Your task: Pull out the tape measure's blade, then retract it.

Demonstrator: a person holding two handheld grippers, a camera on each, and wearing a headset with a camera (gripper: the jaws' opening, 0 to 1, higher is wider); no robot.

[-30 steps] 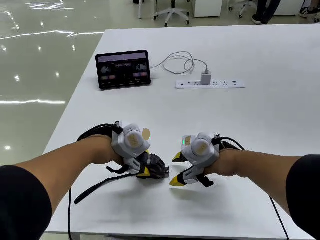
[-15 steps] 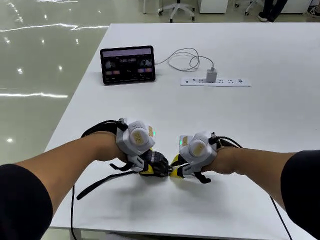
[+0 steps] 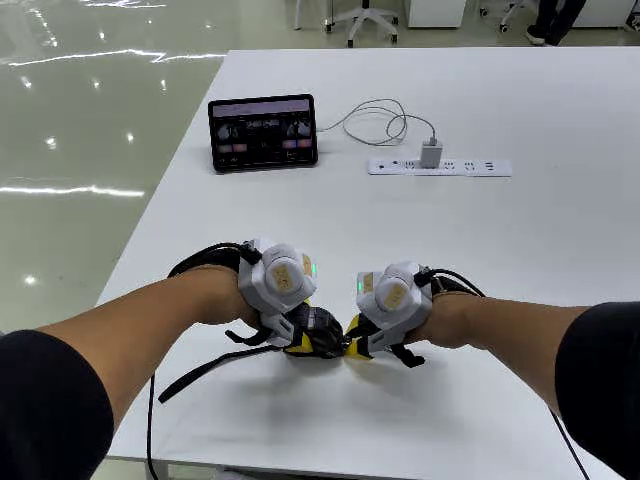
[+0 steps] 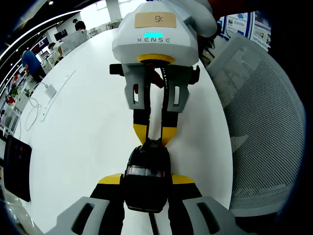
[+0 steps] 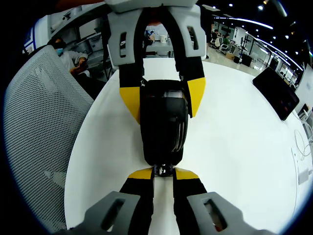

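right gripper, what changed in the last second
The right gripper moved toward the left gripper, reached the tape measure and closed its fingers on the blade tip. The left gripper kept holding the tape measure; the blade is not yet pulled out.

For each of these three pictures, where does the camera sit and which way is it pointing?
Head view: on the person's head, looking forward and down the table at both forearms, tablet beyond.
Left gripper view: on the left hand-held gripper, looking along its jaws, shut on the tape measure, toward the right hand-held gripper.
Right gripper view: on the right hand-held gripper, looking the opposite way, its tips at the tape measure's front end.
Shared: the two gripper views face each other across the tape measure.
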